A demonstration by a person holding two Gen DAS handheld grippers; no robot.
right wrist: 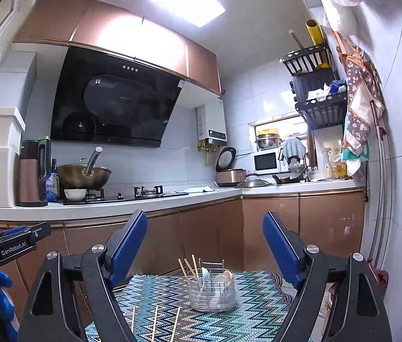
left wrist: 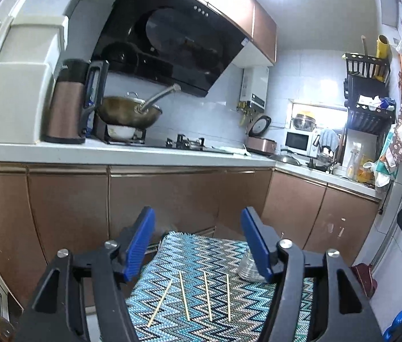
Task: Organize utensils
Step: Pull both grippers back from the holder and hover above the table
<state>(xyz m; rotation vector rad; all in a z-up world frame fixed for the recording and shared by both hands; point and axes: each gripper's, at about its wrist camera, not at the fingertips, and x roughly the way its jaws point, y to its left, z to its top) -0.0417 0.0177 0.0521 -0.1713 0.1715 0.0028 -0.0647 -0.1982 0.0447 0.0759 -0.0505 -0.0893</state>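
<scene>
chopsticks [left wrist: 198, 296]: four loose on mat [left wrist: 258, 293], below and between left gripper [left wrist: 198, 243] jaws
holder [right wrist: 211, 292]: ahead between right gripper [right wrist: 205, 252] jaws, part filled
jaws: both wide, empty
step: picking next
next: drop, pinch one

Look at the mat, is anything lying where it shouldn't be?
Yes. Four loose chopsticks lie flat on the zigzag mat, the leftmost slanted away from the others. A few more chopsticks already stand in the wire utensil holder with spoons. Both grippers are open and empty.
</scene>
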